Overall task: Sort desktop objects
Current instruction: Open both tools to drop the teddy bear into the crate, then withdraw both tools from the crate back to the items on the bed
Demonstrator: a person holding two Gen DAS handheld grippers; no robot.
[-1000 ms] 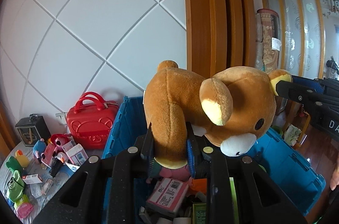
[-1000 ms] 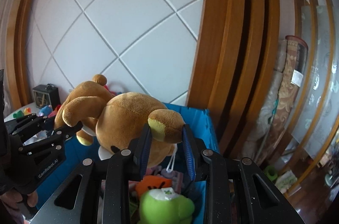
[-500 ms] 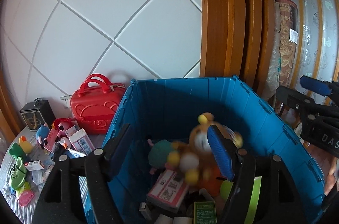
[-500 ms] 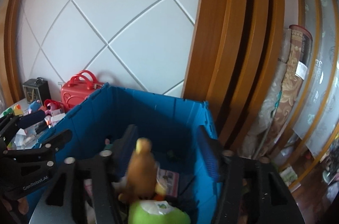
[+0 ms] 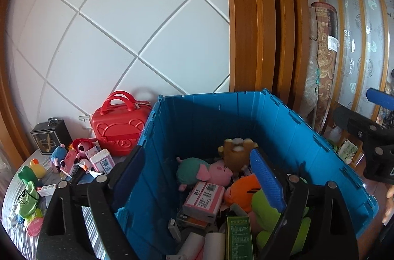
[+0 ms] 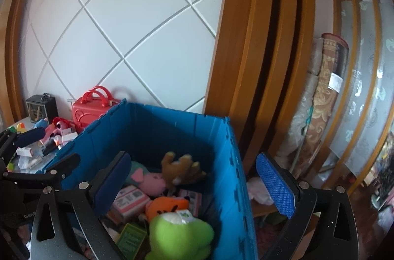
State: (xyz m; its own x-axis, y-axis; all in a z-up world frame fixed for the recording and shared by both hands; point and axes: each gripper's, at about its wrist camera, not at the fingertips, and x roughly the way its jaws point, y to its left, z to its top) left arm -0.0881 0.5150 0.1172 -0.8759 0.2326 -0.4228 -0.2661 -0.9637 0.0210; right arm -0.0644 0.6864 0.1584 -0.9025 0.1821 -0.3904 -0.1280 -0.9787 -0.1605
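The brown plush bear (image 5: pixel 237 153) (image 6: pixel 182 167) lies inside the blue crate (image 5: pixel 270 117) (image 6: pixel 229 161), on top of a pink plush (image 5: pixel 216 172), an orange plush (image 5: pixel 243 188), a green plush (image 6: pixel 179 234) and small boxes. My left gripper (image 5: pixel 197 169) hovers over the crate's near left corner, jaws opening, nothing between them. My right gripper (image 6: pixel 194 174) hangs over the crate's right wall, jaws opening wide, with nothing gripped. Each gripper shows at the edge of the other's view.
A red toy suitcase (image 5: pixel 118 122) stands left of the crate by the white panelled wall. Small toys and boxes (image 5: pixel 73 161) and a dark clock (image 5: pixel 50 137) litter the table's left end. Rolled carpets (image 6: pixel 325 97) lean beside wooden frames at the right.
Both grippers held the bear above the crate a second ago. Both opened, and the bear dropped into the crate, where it now lies on the other toys.
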